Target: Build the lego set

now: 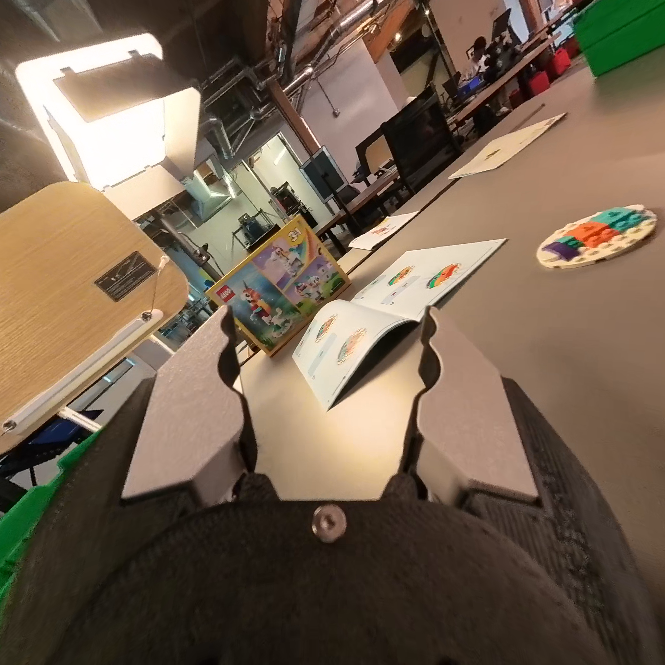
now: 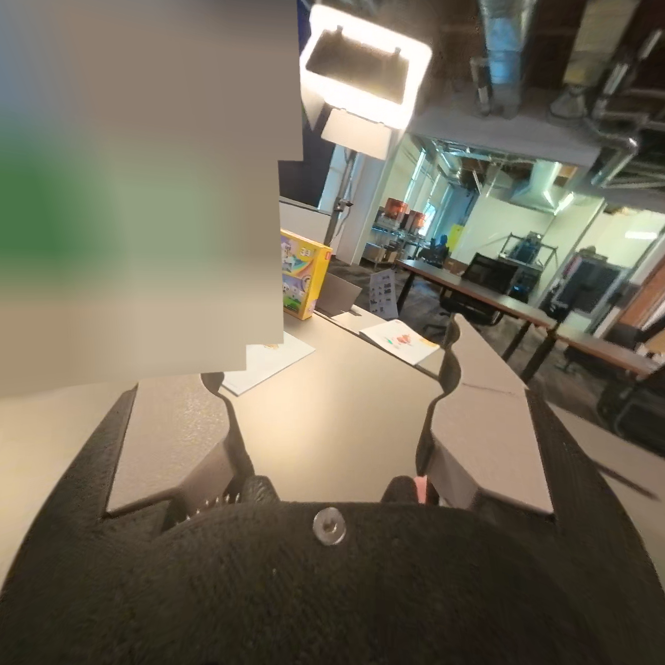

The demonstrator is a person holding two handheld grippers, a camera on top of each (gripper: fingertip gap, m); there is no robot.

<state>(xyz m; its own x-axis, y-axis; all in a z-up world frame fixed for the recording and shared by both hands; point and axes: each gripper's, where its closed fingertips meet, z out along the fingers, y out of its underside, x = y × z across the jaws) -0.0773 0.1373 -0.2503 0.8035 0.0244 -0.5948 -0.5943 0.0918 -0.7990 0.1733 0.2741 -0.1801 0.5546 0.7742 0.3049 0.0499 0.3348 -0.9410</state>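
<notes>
**A:** Left wrist view, from the left edge across?

**B:** At far left, a green plastic edge. Above it, a pale wooden panel bearing a small black plate, and higher up a bright lamp. Then the left gripper, low over the grey table, fingers spread wide with nothing between them (only bare tabletop in the gap). Just beyond the left fingertip, the yellow lego box, standing upright near the table's far edge. Beside it to the right, the open instruction booklet, one page arched up off the surface. Farther right and well apart, the round white lego plate, flat on the table, carrying purple, orange and teal bricks. Behind, two more booklets lying flat, and a green bin in the top right corner.

**A:** And the right wrist view?

**B:** Left half mostly covered by a blur patch. At its right border, the lego box again, upright, partly hidden. Below it, a corner of a pale booklet page. Then the right gripper, also spread wide and empty, over the same table. Something small and pink near the base of the right finger, too small to identify. Past the fingertips, another booklet at the table edge. Overhead, the lamp. At right, long brown desks across an open workshop.
</notes>
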